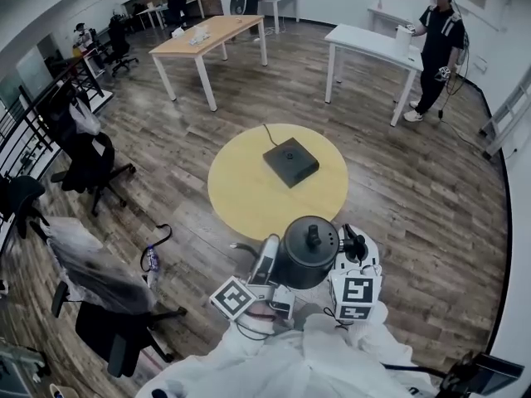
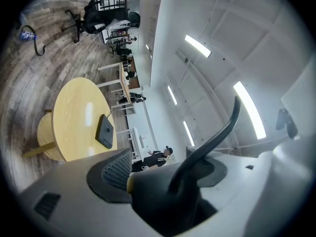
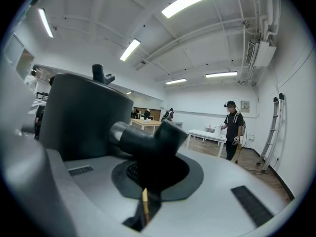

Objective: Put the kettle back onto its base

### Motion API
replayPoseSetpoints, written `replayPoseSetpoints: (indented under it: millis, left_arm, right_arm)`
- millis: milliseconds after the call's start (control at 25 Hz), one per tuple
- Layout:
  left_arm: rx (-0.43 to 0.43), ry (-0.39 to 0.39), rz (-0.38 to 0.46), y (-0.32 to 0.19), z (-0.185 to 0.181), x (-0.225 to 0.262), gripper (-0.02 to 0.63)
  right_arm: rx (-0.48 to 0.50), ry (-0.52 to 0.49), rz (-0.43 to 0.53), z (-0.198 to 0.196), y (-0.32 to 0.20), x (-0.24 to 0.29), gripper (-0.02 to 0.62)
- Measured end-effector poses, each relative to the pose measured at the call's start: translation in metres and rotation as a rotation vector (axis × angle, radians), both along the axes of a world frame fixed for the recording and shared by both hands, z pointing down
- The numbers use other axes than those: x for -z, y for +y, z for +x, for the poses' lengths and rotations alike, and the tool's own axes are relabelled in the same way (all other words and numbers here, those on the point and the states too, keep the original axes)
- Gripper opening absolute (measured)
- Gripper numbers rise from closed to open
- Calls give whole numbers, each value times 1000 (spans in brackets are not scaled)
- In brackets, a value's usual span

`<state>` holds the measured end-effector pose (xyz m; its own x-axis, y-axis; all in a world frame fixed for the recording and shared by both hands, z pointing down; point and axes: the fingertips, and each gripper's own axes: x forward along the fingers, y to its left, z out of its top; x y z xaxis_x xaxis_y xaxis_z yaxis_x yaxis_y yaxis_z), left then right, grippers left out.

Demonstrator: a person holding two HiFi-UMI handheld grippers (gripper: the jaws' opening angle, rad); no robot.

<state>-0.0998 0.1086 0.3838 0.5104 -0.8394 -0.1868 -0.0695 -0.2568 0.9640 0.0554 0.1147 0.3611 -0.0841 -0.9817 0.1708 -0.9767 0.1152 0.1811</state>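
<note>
The black kettle [image 1: 307,251] hangs in the air just short of the near edge of the round yellow table [image 1: 249,197]. Its flat black base [image 1: 290,162] lies on that table beyond the kettle, with a cord running off behind. My left gripper [image 1: 267,262] is shut on the kettle's left side. My right gripper [image 1: 347,251] is shut on its handle at the right. The left gripper view shows the left gripper [image 2: 148,181] clamped on a dark part of the kettle [image 2: 168,201], with the base [image 2: 104,131] ahead. In the right gripper view the right gripper [image 3: 148,177] pinches the handle beside the kettle's body [image 3: 84,117].
Office chairs [image 1: 91,160] stand at the left and a bottle [image 1: 151,259] lies on the wooden floor near the table. A wooden table [image 1: 211,36] and a white table [image 1: 373,44] stand at the back. A person [image 1: 436,48] stands by the white table.
</note>
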Motion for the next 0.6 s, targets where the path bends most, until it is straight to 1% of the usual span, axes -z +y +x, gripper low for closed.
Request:
replayPoseSetpoints:
  millis: [80, 240, 360, 600]
  left_arm:
    - [-1, -3, -7, -8, 1, -3, 344]
    - [-7, -47, 31, -27, -1, -8, 344]
    - [-2, 8, -6, -42, 5, -6, 344]
    - [19, 14, -18, -84, 16, -9, 344]
  right_arm:
    - [0, 0, -5, 1, -8, -3, 23]
    - [6, 2, 10, 0, -26, -2, 23]
    - [10, 4, 12, 4, -42, -2, 23]
    - [37, 4, 9, 14, -88, -4, 23]
